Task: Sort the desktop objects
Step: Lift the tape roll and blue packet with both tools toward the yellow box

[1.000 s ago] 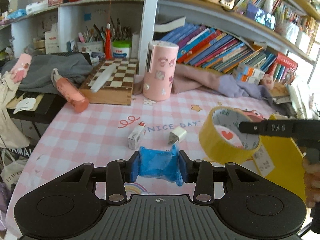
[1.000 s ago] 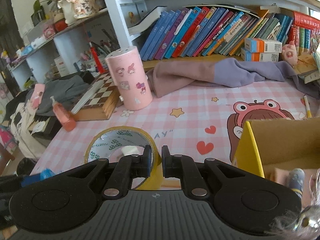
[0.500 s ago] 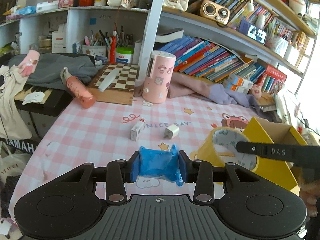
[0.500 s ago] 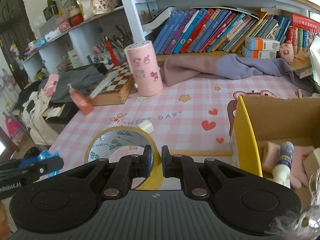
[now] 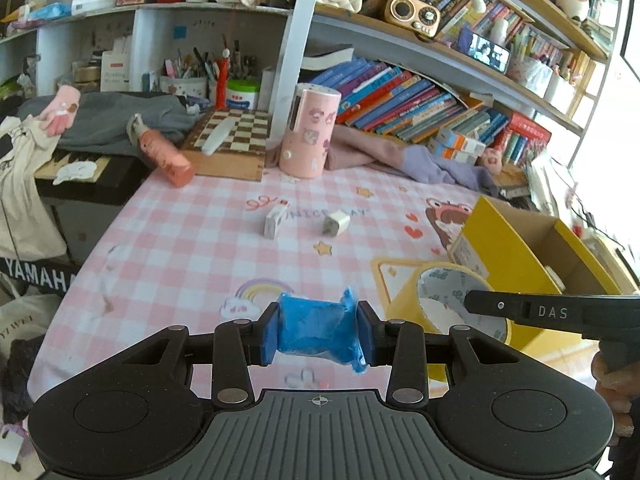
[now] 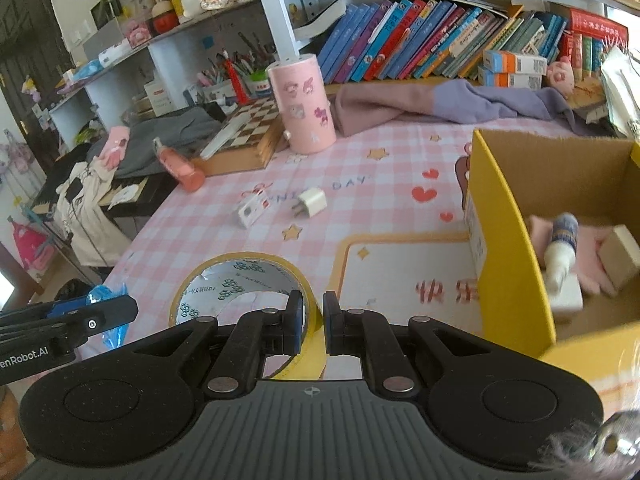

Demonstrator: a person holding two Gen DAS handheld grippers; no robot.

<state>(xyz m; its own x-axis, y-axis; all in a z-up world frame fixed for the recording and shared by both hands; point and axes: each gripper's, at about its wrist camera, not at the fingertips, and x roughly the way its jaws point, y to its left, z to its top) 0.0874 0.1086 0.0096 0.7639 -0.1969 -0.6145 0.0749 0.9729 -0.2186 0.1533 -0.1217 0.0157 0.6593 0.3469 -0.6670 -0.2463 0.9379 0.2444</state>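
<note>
Yellow cardboard box (image 6: 508,248) on table (image 6: 224,248): holds glue bottle (image 6: 560,244), pink cloth (image 6: 596,240), small blocks. Left tool (image 5: 319,330): clamped on blue packet (image 5: 320,330). Right tool (image 6: 313,326): clamped on yellow tape roll (image 6: 240,276), beside box.

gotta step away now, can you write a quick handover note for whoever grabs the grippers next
Left gripper: shut on a blue packet.
Right gripper: shut on the wall of a yellow tape roll, beside the yellow box.
Done: glue bottle and small blocks already in the box.
Left: drop both held items in; white charger and small white box remain on the tablecloth.
</note>
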